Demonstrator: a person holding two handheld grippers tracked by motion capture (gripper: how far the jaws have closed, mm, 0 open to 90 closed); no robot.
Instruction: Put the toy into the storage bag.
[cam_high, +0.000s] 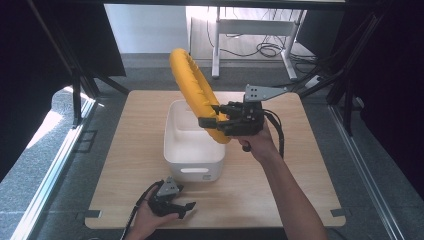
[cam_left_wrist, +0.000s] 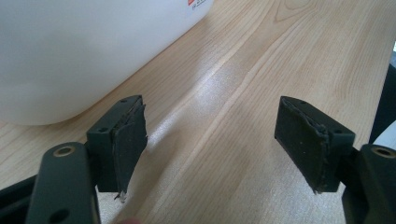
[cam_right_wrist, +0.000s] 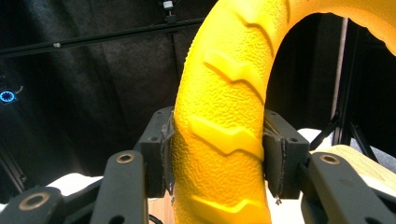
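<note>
The right gripper (cam_right_wrist: 217, 154) clamps a yellow ring (cam_right_wrist: 224, 93) between its jaws, holding it tilted above the white bin (cam_high: 172, 150). The left gripper (cam_left_wrist: 212, 149) rests on the table (cam_left_wrist: 261, 70) beside the bin, jaws wide apart with nothing between them. Only a short arc is pinched, so the ring could swivel and snag the bin's rim.

Lab recording bay. Wooden table (cam_high: 280, 185) stands inside a black metal frame (cam_high: 76, 95) hung with dark curtain (cam_right_wrist: 93, 93). Grey carpet floor; beyond, a white desk frame (cam_high: 250, 27) with loose cables (cam_high: 265, 49) underneath.
</note>
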